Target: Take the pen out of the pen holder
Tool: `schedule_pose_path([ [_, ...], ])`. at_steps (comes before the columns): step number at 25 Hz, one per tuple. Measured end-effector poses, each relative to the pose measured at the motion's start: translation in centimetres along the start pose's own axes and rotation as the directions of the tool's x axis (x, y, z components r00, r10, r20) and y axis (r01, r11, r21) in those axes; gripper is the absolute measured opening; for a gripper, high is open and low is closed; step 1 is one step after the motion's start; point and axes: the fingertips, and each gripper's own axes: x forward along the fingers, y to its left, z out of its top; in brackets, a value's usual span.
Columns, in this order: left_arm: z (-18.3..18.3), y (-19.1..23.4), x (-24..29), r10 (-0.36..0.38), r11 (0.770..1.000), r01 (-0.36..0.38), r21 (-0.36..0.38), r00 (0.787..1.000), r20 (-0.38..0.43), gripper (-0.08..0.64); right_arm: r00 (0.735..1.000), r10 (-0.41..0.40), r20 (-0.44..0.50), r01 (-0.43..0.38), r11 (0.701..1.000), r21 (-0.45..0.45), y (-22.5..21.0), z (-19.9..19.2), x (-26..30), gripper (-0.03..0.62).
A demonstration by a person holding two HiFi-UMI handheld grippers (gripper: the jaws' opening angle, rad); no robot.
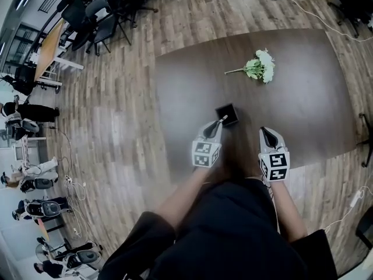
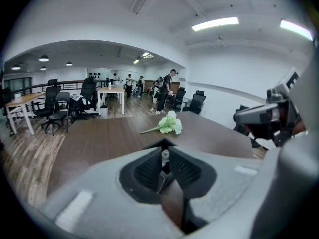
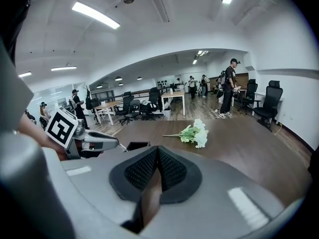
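A small black square pen holder [image 1: 228, 114] stands on the dark brown table [image 1: 303, 98], near its front edge. My left gripper [image 1: 216, 125] is right in front of the holder and shut on a slim pen [image 1: 222, 119]. In the left gripper view the pen [image 2: 163, 164] stands pinched between the pads, its silver end up, with the holder's corner [image 2: 162, 143] just beyond. Whether the pen's lower end is still inside the holder is hidden. My right gripper [image 1: 266, 131] hovers to the right, shut and empty. The right gripper view shows the holder [image 3: 137, 145] beside the left gripper [image 3: 113, 144].
A bunch of white and green flowers [image 1: 259, 66] lies farther back on the table, also in the left gripper view [image 2: 168, 125]. Office chairs and desks [image 1: 99, 16] stand on the wooden floor at the far left. People stand in the background [image 3: 230, 86].
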Motion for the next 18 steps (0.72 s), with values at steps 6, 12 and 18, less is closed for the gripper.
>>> schedule_pose_path([
  [6, 2.8, -0.2, -4.5, -0.022, 0.999, 0.025, -0.033, 0.995, 0.102, 0.045, 0.999, -0.015, 0.034, 0.015, 1.000, -0.008, 2.5, 1.6, -0.9, 0.002],
  [12, 6.4, -0.6, -9.4, -0.049, 0.997, 0.060, -0.040, 0.974, 0.219, 0.046, 0.996, -0.040, 0.075, 0.042, 0.999, -0.023, 4.7, 3.4, -1.8, 0.001],
  [18, 9.6, 0.0, -15.8, -0.058, 0.995, 0.081, -0.059, 0.944, 0.325, 0.044, 0.989, -0.042, 0.145, 0.043, 0.999, -0.007, 8.4, 6.1, -3.1, 0.002],
])
